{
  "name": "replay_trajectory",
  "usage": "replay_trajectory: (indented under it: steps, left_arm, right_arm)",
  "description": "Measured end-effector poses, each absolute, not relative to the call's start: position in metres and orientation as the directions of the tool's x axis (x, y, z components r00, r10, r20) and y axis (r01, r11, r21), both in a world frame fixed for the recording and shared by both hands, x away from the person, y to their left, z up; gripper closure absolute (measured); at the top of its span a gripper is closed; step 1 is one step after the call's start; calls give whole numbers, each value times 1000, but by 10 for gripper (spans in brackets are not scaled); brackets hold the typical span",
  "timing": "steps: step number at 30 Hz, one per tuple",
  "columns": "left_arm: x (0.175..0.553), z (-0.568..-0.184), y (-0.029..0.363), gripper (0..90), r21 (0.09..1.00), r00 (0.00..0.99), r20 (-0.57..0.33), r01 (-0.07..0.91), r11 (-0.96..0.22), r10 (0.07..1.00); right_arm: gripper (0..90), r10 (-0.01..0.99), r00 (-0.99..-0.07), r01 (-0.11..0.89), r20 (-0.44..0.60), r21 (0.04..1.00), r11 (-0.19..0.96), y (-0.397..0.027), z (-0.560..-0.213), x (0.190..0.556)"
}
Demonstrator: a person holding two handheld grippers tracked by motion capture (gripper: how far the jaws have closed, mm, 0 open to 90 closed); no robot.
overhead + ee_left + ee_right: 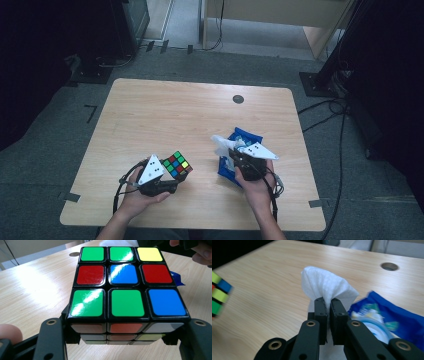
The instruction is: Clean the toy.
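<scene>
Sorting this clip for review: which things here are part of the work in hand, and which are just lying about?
In the job:
- Rubik's cube, clamped in the left gripper
- white wipe, pinched in the right gripper
- blue wipe packet, under the right gripper

Lying about:
- wooden table with its cable hole
- cables on the floor

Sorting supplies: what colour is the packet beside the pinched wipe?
Blue, with white and green print; the packet shows best in the right gripper view.
</scene>
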State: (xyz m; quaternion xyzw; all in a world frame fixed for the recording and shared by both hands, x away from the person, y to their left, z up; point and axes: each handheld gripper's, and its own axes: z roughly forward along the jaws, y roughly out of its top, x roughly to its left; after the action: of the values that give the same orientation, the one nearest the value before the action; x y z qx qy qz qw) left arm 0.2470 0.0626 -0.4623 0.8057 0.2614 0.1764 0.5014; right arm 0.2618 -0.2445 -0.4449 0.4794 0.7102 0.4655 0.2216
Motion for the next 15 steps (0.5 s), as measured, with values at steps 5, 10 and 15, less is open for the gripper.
replay_trajectory:
  steps: [5,10,15]
  left_arm:
    - [247,-462,63,341,900,797,25,245,-360,604]
    - [247,-462,66,341,901,794,26,245,-358,607]
    - [247,-463,68,341,901,789,23,250,-355,614]
  right_arm:
    - [860,827,-536,456,170,883,114,-208,-445,261]
    - [859,814,-562,483,144,856,182,-183,-463,267]
    - [835,832,-524,538,183,828,157,-183,-488,278]
